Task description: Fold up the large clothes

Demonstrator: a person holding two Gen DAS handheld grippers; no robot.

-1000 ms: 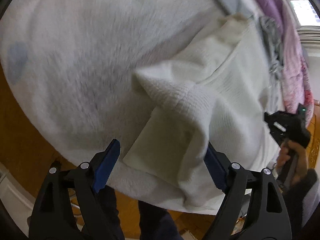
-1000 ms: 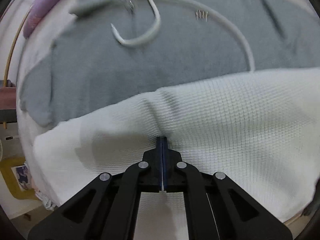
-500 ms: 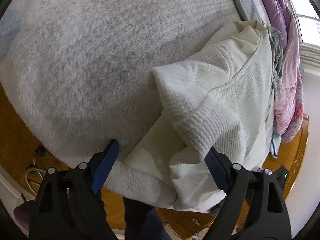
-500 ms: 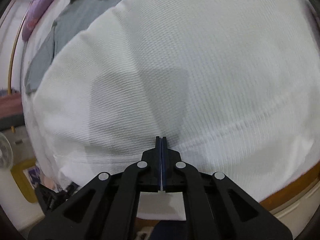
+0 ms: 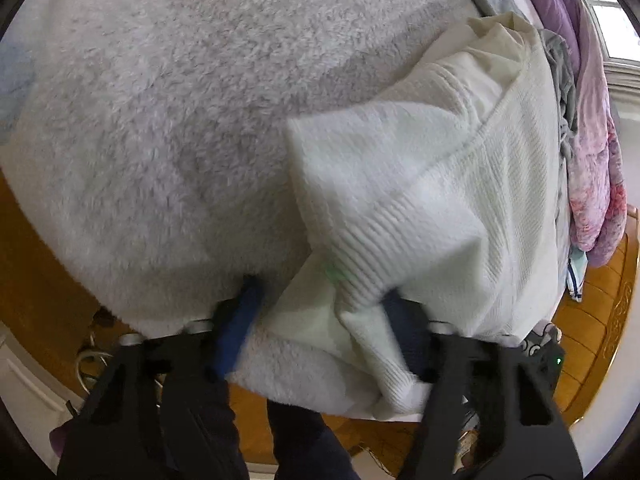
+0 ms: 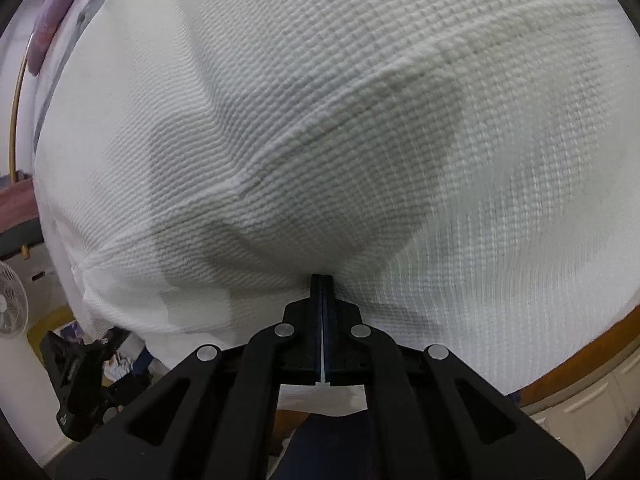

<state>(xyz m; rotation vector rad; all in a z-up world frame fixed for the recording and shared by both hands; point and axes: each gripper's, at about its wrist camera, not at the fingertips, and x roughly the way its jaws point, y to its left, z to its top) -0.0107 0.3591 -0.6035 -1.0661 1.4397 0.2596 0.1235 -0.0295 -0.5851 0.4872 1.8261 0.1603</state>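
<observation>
Left wrist view: the left gripper (image 5: 320, 312), wide a second ago, is closing around the white waffle-knit garment's (image 5: 440, 200) ribbed cuff (image 5: 372, 280) to start a fold, while the right gripper (image 6: 322, 280) stays pinched on the same cloth.

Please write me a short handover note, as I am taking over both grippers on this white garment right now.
Left gripper: jaws closing around the ribbed cuff of the white waffle-knit garment; cuff is between the blue pads, not clamped yet.
Right gripper: shut, pinching a thin edge of the same garment, which bunches up ahead of it.
Garment lies on the fluffy grey blanket, at the bed's near edge.
Done: one sleeve folded onto the body.
Left: finish the left grip, then make the remaining folds.
</observation>
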